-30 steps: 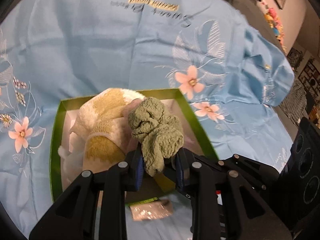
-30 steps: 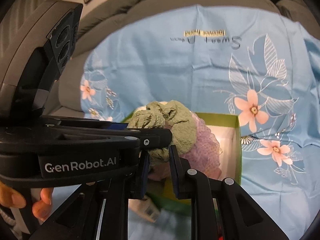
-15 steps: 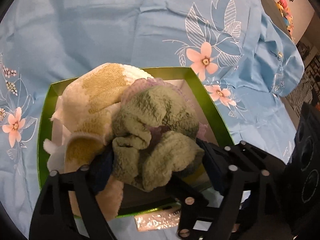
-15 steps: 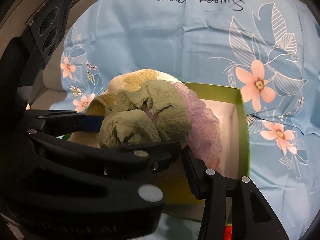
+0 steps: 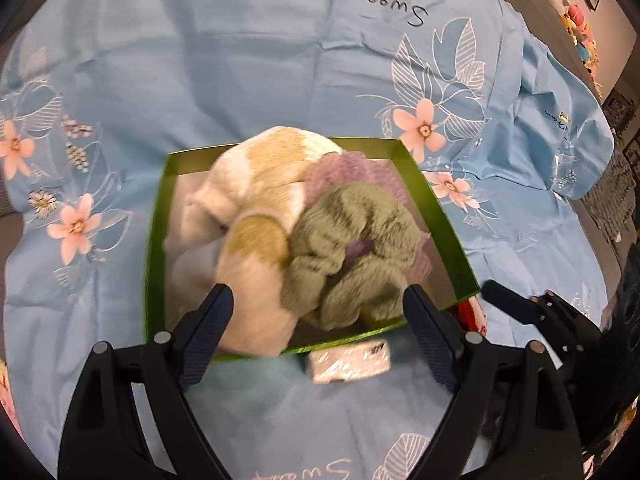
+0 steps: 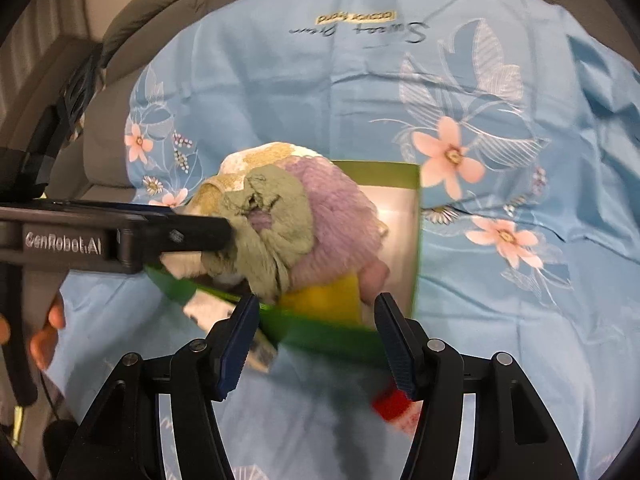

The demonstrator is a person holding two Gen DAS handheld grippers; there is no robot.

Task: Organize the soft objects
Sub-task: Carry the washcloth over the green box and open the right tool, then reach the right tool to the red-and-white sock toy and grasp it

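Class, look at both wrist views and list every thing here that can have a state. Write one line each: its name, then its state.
green box: open, no lid on it, packed with soft things
green cloth: crumpled, released, lying on top of the pile
purple cloth: bunched under the green one
white and tan towel: folded, piled above the rim
left gripper: open, empty
right gripper: opening, empty

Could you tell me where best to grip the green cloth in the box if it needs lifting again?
Probably the raised near fold of the green cloth, from above: it lies crumpled on top of the pile in the green box, with nothing over it.
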